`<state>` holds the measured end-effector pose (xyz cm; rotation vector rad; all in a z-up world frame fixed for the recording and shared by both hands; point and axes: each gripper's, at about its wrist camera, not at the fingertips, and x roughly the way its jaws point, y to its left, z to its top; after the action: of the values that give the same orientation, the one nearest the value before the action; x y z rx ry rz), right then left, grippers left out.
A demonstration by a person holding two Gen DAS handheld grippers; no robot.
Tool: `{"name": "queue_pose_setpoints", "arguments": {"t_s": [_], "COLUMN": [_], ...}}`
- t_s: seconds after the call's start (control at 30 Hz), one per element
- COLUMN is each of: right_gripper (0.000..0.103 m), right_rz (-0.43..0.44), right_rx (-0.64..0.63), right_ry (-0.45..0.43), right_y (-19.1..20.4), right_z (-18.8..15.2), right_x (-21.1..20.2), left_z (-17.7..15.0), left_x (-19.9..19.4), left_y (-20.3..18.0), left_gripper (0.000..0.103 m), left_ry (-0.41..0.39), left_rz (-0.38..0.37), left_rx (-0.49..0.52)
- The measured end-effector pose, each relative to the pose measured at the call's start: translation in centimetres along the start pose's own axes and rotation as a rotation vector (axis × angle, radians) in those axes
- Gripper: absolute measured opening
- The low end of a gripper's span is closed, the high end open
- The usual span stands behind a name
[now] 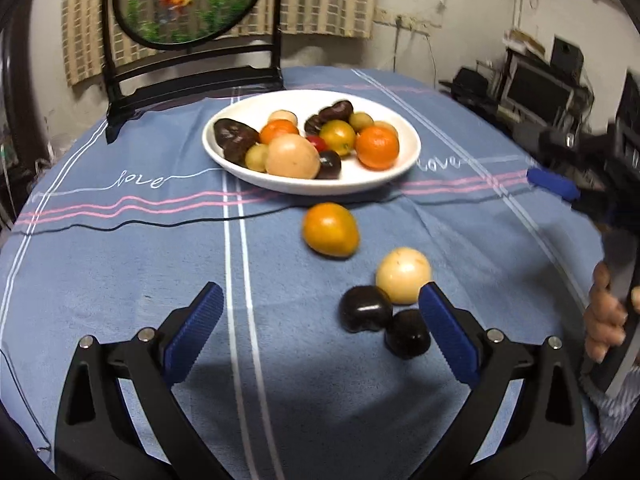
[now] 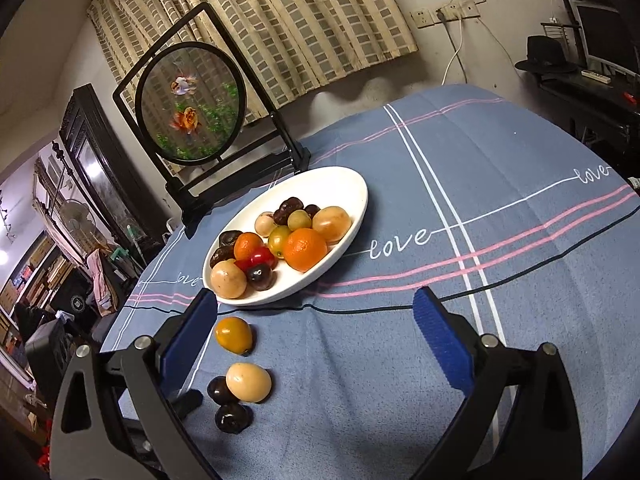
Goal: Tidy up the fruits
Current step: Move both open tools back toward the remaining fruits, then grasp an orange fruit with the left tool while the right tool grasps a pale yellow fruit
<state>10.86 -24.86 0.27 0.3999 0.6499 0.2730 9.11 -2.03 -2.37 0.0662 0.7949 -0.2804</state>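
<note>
A white oval plate (image 1: pixel 240 168) (image 2: pixel 352 196) full of mixed fruit sits mid-table. In front of it on the blue cloth lie an orange-yellow fruit (image 1: pixel 330 230) (image 2: pixel 234 335), a pale round fruit (image 1: pixel 404 275) (image 2: pixel 248 382) and two dark glossy fruits (image 1: pixel 365 309) (image 1: pixel 408 334) (image 2: pixel 219 390) (image 2: pixel 233 418). My left gripper (image 1: pixel 320 312) hangs open just before the dark fruits, which lie close to its right finger, untouched. My right gripper (image 2: pixel 316 320) is open over bare cloth, with the loose fruits by its left finger. It also appears at the right edge of the left wrist view (image 1: pixel 556 184), in a person's hand.
A black-framed round goldfish screen (image 1: pixel 188 4) (image 2: pixel 190 104) stands behind the plate at the table's far edge. A checked curtain (image 2: pixel 280 20) covers the wall. Dark furniture with a monitor (image 1: pixel 536 84) stands beyond the table's right side.
</note>
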Motion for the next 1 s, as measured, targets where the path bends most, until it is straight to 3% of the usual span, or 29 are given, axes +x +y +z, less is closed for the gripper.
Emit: {"name": "queue_pose_setpoints", "arguments": {"t_s": [0.13, 0.37, 0.63, 0.73, 0.93, 1.0], "right_gripper": [0.099, 0.099, 0.099, 0.099, 0.099, 0.099], "right_rz": [0.003, 0.015, 0.001, -0.001, -0.004, -0.007], "right_rx": [-0.002, -0.028, -0.017, -0.031, -0.043, -0.048], "right_ry": [-0.004, 0.007, 0.022, 0.030, 0.036, 0.039], "right_y": [0.0, 0.5, 0.3, 0.5, 0.7, 0.8], "right_z": [0.0, -0.3, -0.3, -0.4, -0.5, -0.6], "right_x": [0.0, 0.3, 0.6, 0.7, 0.8, 0.8], "left_z": [-0.1, 1.8, 4.4, 4.6, 4.3, 4.3], "left_x": [0.9, 1.6, 4.5, 5.1, 6.1, 6.5], "left_y": [-0.3, 1.4, 1.8, 1.3, 0.6, 0.5], "left_gripper": [0.100, 0.100, 0.098, 0.079, 0.074, 0.066], "left_ry": [0.035, -0.004, 0.021, 0.031, 0.067, 0.073], "left_rz": [0.026, 0.042, 0.000, -0.020, -0.031, -0.029], "left_rx": [0.012, -0.052, -0.098, -0.082, -0.054, -0.042]}}
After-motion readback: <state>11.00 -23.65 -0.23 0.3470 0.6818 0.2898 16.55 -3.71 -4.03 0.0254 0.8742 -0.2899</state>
